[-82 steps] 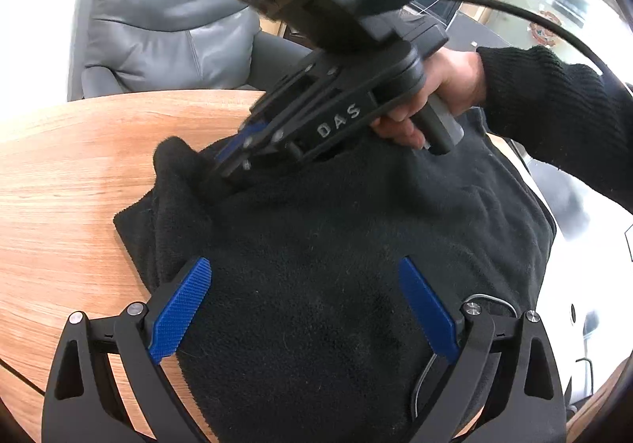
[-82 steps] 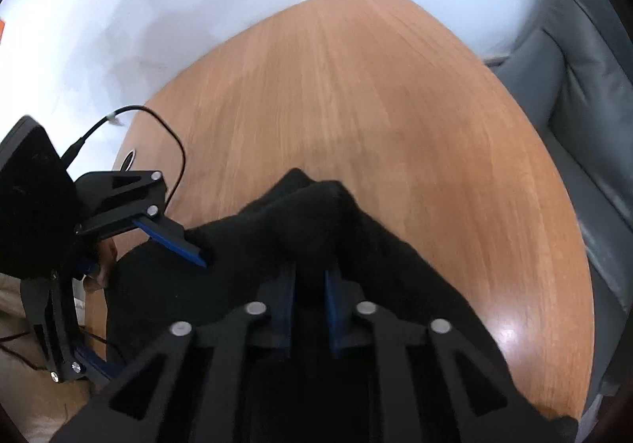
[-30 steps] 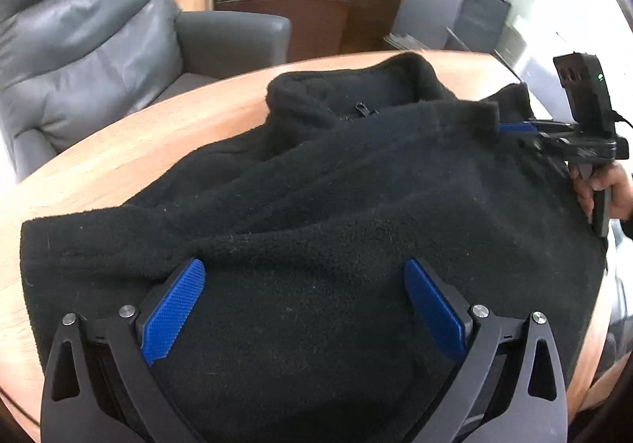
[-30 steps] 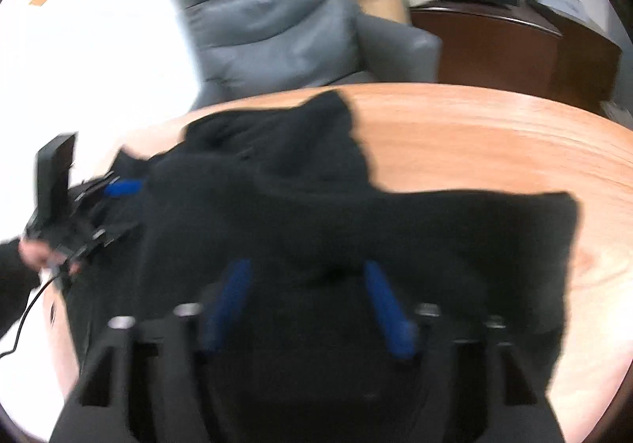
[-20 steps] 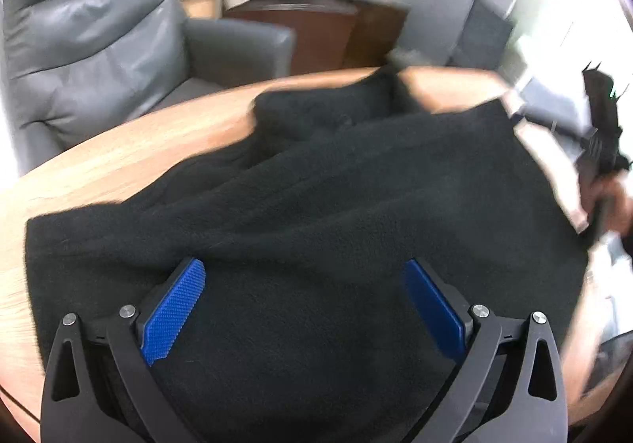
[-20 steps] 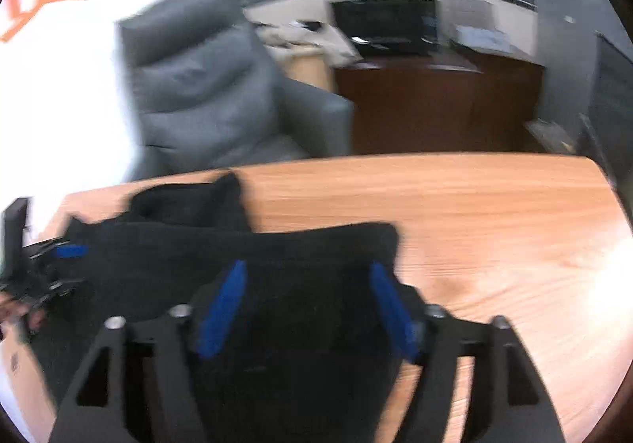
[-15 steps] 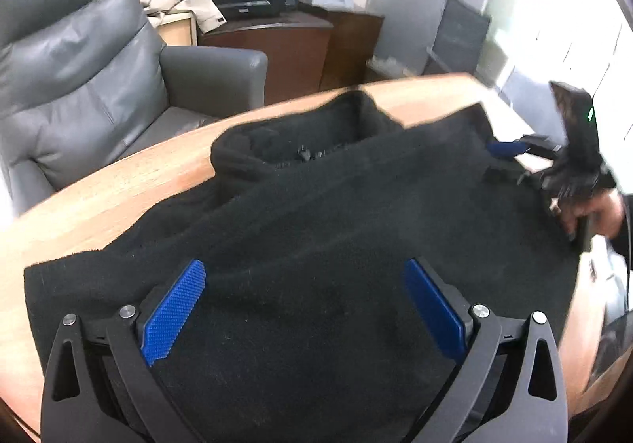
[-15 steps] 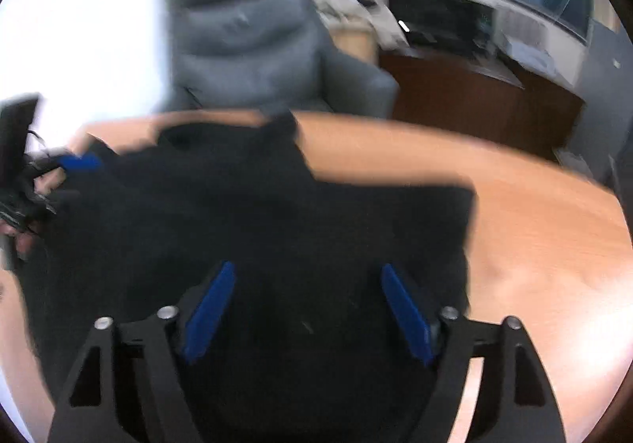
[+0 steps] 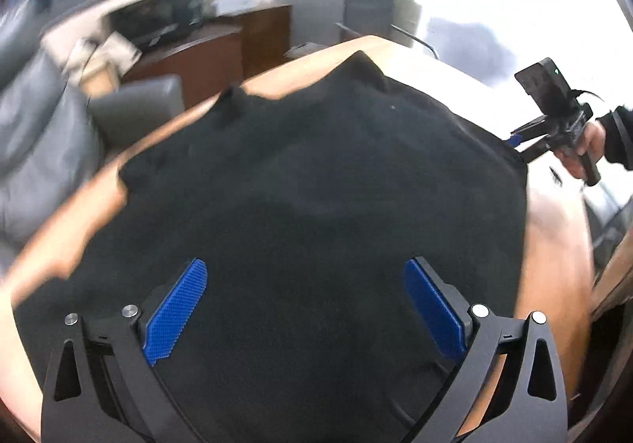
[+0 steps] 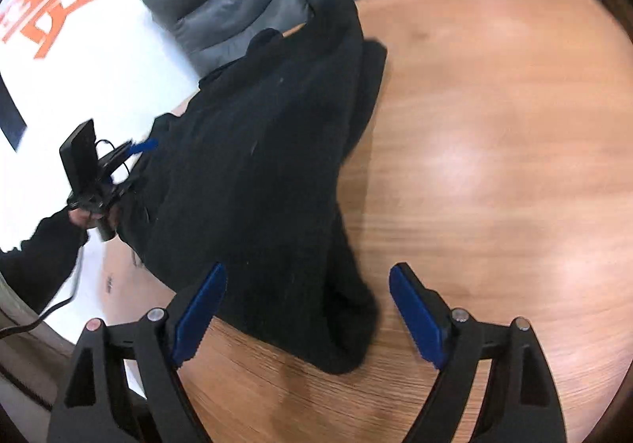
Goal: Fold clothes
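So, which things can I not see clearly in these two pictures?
- Left wrist view: the black fleece garment is motion-blurred, so no collar, zipper or sleeves show.
- Left wrist view: the round wooden table is mostly hidden under the garment.
- Right wrist view: the left tongs are small and blurred.

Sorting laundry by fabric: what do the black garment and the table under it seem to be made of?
Black garment: likely fleece, matte with a fuzzy nap and specks of lint, draping in thick soft folds. Table: wood or wood-look laminate, showing streaked grain and a soft sheen.
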